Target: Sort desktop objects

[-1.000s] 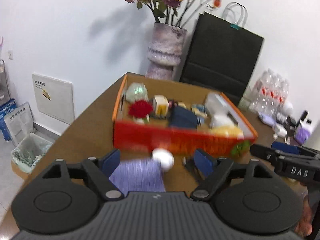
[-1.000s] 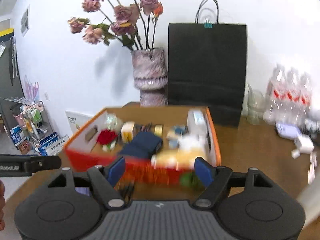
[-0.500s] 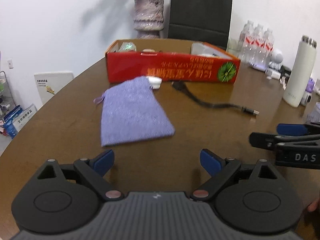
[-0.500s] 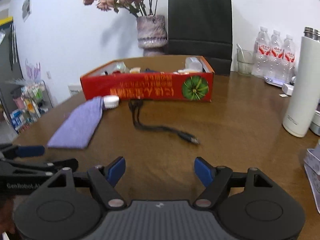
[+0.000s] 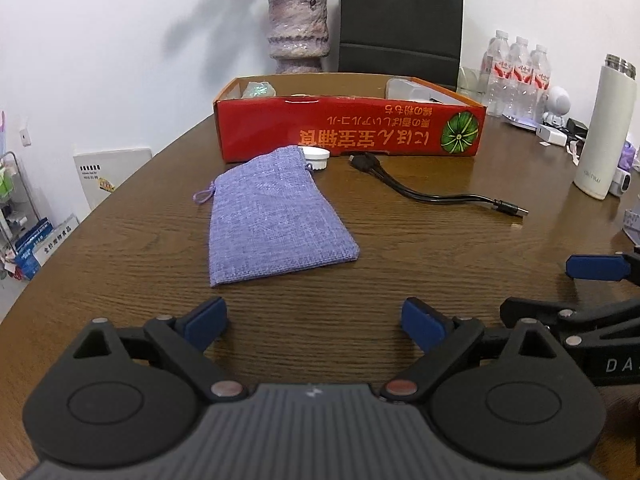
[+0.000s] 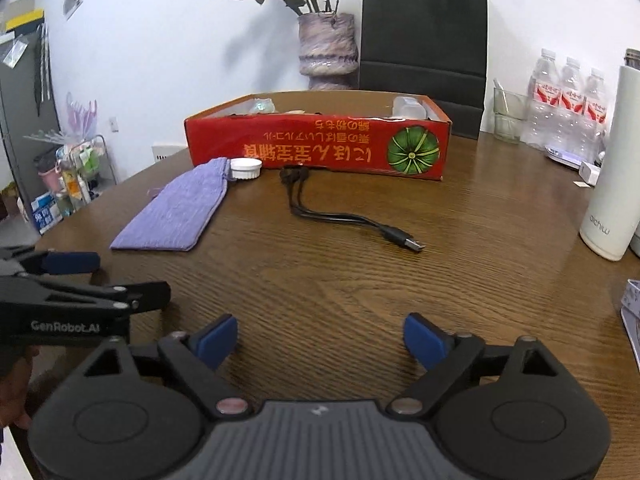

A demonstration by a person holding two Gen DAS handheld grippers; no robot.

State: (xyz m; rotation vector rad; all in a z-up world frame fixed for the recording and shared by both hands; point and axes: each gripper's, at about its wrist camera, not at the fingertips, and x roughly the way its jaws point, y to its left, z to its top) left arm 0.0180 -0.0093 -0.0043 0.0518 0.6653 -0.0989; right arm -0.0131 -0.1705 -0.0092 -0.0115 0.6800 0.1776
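A purple cloth pouch (image 5: 272, 216) lies flat on the brown table, also in the right wrist view (image 6: 180, 210). A small white round lid (image 5: 316, 157) (image 6: 246, 168) sits at its far end. A black USB cable (image 5: 432, 192) (image 6: 344, 216) lies to the right. Behind them stands a red cardboard box (image 5: 348, 132) (image 6: 320, 146) holding several items. My left gripper (image 5: 314, 322) is open and empty, low over the table near the pouch's near end. My right gripper (image 6: 320, 340) is open and empty beside it.
A white thermos (image 5: 604, 128) (image 6: 614, 160) stands at the right, with water bottles (image 6: 568, 100) behind. A purple vase (image 6: 328, 50) with dried flowers and a black paper bag (image 6: 424, 40) stand at the back. A patterned box edge (image 6: 632, 312) shows far right.
Both grippers have pulled back from above the red box and dropped low over the table's near side. Pouch, lid and cable have not moved.
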